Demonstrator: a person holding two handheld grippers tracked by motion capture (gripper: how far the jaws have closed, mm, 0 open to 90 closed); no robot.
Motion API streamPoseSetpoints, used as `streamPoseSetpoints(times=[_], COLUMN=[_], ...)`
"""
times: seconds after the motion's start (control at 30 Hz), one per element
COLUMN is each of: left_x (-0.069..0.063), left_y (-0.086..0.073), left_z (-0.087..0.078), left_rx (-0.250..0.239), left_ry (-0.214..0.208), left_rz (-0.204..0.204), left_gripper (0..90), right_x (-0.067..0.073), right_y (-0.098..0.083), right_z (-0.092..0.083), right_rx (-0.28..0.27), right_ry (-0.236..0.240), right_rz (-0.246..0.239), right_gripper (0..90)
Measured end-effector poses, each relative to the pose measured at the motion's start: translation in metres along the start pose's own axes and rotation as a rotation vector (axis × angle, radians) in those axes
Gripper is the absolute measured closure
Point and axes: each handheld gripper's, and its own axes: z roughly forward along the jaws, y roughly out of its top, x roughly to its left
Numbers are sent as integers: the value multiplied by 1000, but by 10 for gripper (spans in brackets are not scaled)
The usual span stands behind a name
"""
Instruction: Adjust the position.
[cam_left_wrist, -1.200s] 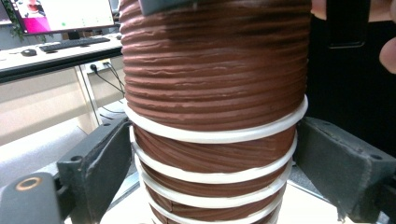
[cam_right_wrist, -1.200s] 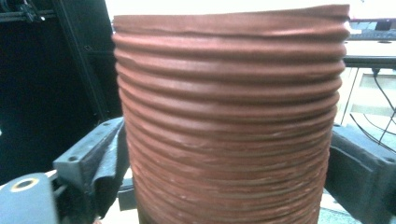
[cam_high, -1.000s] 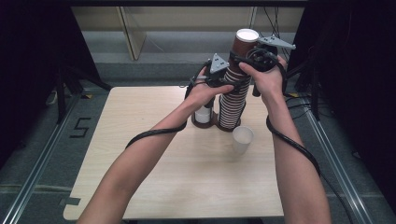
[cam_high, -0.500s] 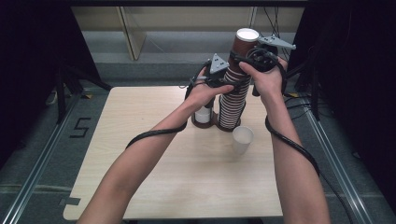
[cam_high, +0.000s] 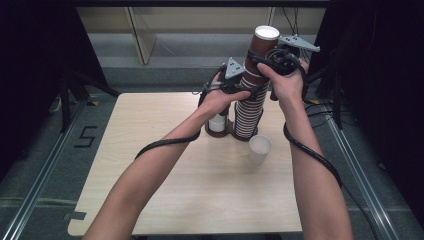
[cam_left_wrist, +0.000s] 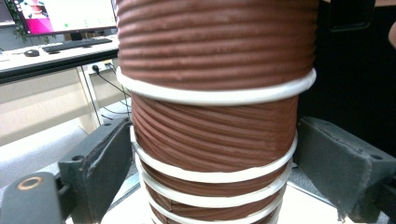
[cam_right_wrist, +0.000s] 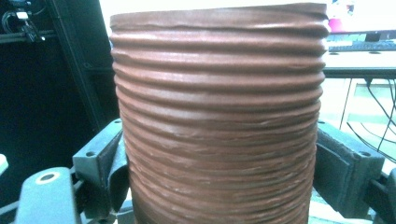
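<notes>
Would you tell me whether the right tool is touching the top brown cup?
Touching: in the right gripper view, the right tool has both pads against the top brown cup.

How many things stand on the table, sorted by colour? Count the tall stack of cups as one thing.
Brown, tall cup stack: 1
Brown, short cup: 1
White cup: 1
Total: 3

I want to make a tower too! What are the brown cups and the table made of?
The brown cups look like paper: matte ribbed brown walls with rolled white rims, seen up close in the left gripper view. The table looks like pale wood or a wood-look laminate, smooth, with faint grain.
</notes>
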Motion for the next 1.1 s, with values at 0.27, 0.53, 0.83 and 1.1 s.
streamPoseSetpoints(times=[0.27,0.53,0.83,1.1], left_x=[0,0,0,0], left_y=[0,1,1,2], left_z=[0,0,0,0], left_rx=[3,4,11,12], left_ry=[2,2,10,9], left_rz=[8,15,26,28], left_gripper=[110,108,107,107], right_x=[-2,-2,-2,-2], right_y=[5,15,28,37], right_z=[-3,-8,-16,-25], right_rx=[-36,-83,-137,-172], right_ry=[11,16,31,39], right_rz=[13,33,56,67], right_gripper=[178,180,180,180])
